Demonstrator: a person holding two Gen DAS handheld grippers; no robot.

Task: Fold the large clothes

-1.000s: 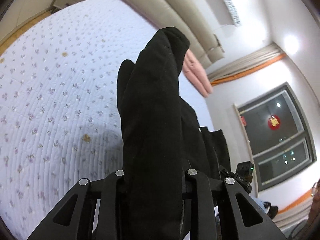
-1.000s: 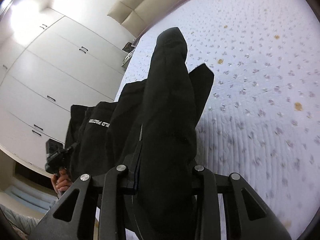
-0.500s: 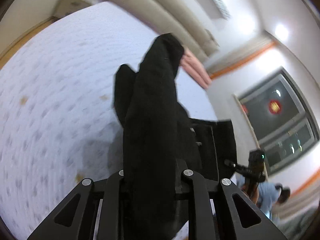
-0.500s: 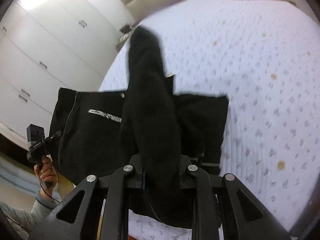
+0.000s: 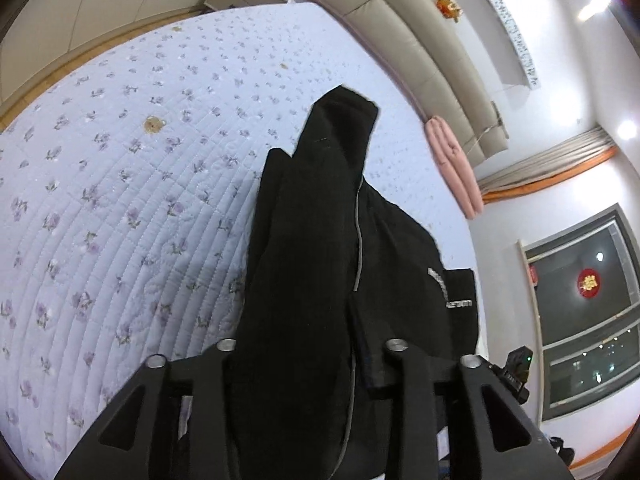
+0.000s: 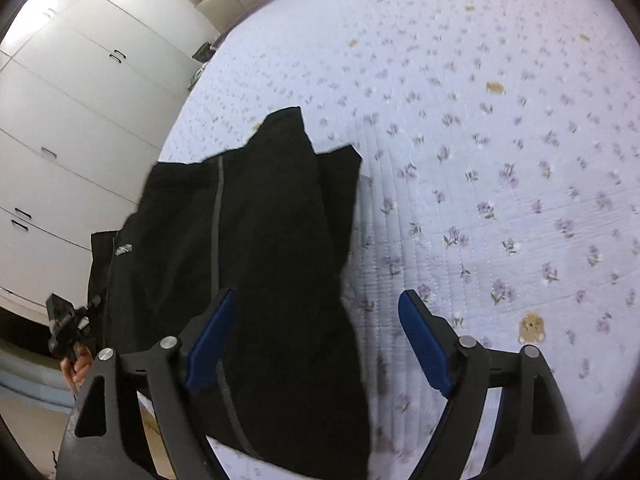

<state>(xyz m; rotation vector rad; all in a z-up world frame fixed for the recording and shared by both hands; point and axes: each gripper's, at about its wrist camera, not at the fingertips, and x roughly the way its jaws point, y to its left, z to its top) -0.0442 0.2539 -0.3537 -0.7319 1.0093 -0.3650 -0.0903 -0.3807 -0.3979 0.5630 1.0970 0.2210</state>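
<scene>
Left wrist view: black garment (image 5: pixel 304 280) pinched in the left gripper (image 5: pixel 308 356) above the quilted bed (image 5: pixel 120 184).

The left jaws were clenched on a thick bunch of the dark fabric, which rose ahead of them in a tall fold and spread rightward to a panel with pale lettering. In the right wrist view the right gripper (image 6: pixel 316 332) stood with its jaws released, blue pads (image 6: pixel 424 344) wide apart, the cloth passing between them and lying partly on the bed near its edge. The garment looked soft and limp, fairly bulky and probably a little heavy for one grip, so it would sag wherever unsupported. A hold at a seam or hem corner, with both grippers spaced apart, would likely keep an edge straight for folding.
</scene>
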